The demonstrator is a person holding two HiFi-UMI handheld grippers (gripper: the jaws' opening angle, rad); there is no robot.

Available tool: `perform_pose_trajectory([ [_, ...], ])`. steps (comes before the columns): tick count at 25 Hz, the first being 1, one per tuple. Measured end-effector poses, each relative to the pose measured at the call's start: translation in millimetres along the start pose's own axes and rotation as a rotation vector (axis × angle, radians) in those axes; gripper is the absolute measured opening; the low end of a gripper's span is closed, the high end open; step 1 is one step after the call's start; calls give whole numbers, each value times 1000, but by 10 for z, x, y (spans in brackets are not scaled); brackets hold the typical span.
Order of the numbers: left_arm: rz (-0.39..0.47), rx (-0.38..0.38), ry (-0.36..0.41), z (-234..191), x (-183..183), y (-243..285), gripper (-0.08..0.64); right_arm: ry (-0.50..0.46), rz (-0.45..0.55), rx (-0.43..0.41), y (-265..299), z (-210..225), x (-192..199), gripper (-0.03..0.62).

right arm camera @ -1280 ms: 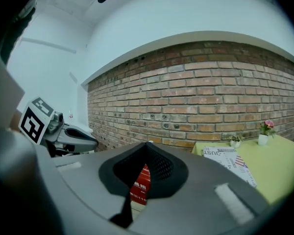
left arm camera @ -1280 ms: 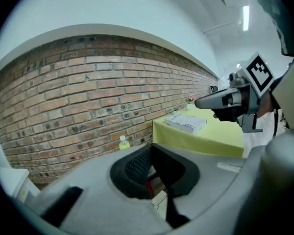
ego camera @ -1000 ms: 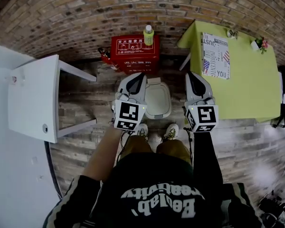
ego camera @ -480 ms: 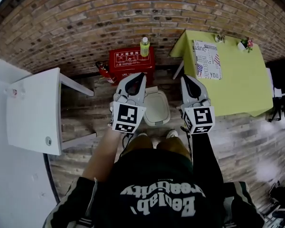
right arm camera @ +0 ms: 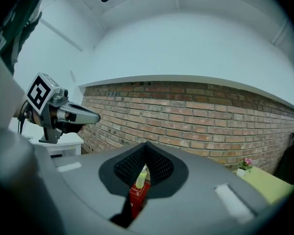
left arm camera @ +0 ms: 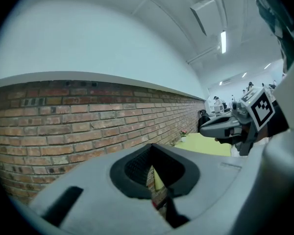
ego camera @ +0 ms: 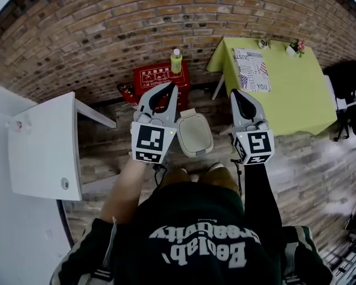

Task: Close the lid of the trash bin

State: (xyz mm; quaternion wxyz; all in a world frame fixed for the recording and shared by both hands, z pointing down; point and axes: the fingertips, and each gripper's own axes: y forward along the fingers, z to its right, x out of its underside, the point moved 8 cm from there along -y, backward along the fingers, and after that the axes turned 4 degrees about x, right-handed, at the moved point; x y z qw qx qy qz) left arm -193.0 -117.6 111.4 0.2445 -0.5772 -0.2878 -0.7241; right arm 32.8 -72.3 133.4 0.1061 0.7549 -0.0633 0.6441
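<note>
Both tongs drifted up and wider apart versus 1 second ago. Left tongs (ego camera: 171, 86) and right tongs (ego camera: 234, 92) are each squeezed together, gripping nothing. Rounded white plastic trash bin (ego camera: 194, 134) sits on the wooden floor (ego camera: 107, 142) between the 2, with a red box (ego camera: 160, 76) right behind it.

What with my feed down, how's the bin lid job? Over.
Left gripper, right gripper: both shut, empty. Trash bin below, between them, untouched; lid looks down, not certain. Nothing blocking.
</note>
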Motion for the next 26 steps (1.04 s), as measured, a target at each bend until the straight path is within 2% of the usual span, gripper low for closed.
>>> perform_pose_trajectory([
  [11,29,29,30,22,-185,-152,6,-20,29,37,-155,-55,-168,12],
  [18,41,33,3,80,-212,-213,6,-51,30,49,-244,-45,-219,12],
  [26,47,24,2,141,-280,-265,6,-44,20,63,-370,19,-240,12],
])
